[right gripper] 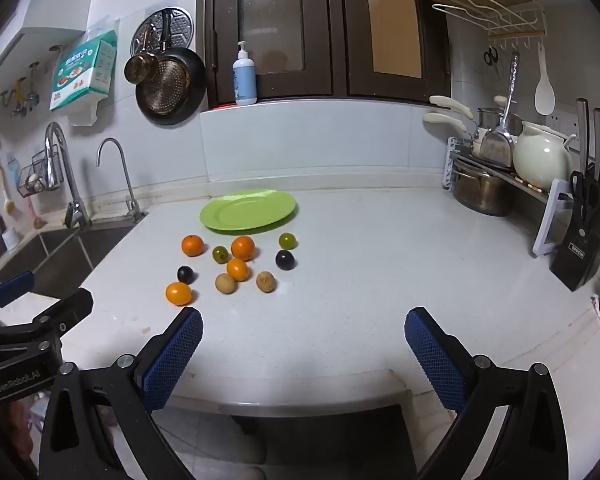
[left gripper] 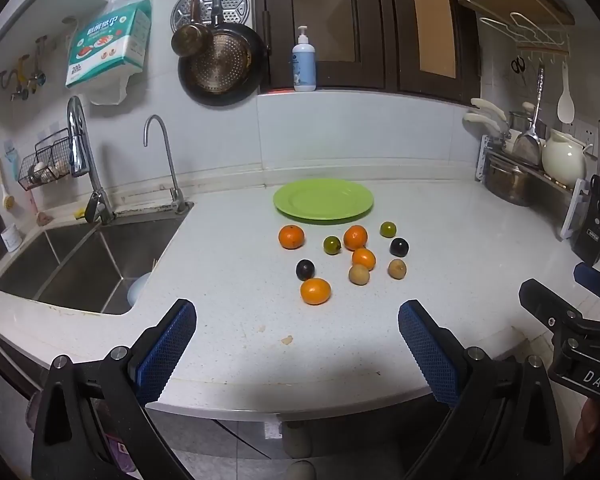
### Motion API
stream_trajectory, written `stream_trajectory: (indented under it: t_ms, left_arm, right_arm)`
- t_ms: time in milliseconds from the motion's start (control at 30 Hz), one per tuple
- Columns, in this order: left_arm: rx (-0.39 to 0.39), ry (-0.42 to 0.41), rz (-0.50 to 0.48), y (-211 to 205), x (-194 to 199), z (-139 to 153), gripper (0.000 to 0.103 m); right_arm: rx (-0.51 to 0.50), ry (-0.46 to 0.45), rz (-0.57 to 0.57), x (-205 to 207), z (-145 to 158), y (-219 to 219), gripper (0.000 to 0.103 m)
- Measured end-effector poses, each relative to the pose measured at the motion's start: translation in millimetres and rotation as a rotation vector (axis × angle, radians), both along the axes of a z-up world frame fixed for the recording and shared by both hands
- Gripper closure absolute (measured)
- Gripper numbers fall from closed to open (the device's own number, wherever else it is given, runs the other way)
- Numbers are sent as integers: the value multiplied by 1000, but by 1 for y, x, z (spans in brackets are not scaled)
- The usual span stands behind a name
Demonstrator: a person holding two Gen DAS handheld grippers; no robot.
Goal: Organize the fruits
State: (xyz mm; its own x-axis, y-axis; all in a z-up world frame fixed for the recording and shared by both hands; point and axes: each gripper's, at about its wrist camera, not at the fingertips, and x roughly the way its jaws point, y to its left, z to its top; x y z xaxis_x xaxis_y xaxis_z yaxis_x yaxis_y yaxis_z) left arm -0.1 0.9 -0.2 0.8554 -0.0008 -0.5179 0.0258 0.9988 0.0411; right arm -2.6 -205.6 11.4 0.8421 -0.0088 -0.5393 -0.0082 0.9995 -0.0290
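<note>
A green plate (left gripper: 323, 199) (right gripper: 247, 210) lies on the white counter near the back wall. In front of it several small fruits are scattered: oranges, such as the nearest orange (left gripper: 315, 291) (right gripper: 178, 293), two dark plums (left gripper: 305, 269) (right gripper: 285, 259), two green fruits (left gripper: 332, 245) (right gripper: 287, 241) and two brown ones (left gripper: 359, 274) (right gripper: 266, 281). My left gripper (left gripper: 296, 320) is open over the counter's front edge, short of the fruits, with nothing between its blue pads. My right gripper (right gripper: 303, 326) is open too, to the right of the fruits.
A steel sink (left gripper: 80, 268) with two taps fills the left side. A dish rack with a pot and a white jug (right gripper: 542, 156) and a knife block (right gripper: 586, 240) stand at the right. A soap bottle (left gripper: 304, 62) sits on the sill behind.
</note>
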Motion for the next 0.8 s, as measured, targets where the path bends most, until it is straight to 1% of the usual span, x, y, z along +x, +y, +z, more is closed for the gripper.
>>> stream_trajectory:
  t_ms: [500,567,800]
  left_arm:
    - [-1,-7,-5,6,-3,-2,0]
    - [5,-4,-3,-4,1,2,0]
    - [8,-6,-4,-5,1,3,0]
  right_arm:
    - [9,7,5,1,0,2,1]
    - [13,8,7,1,0,3,1]
    - [18,10,9,1,0,0,1]
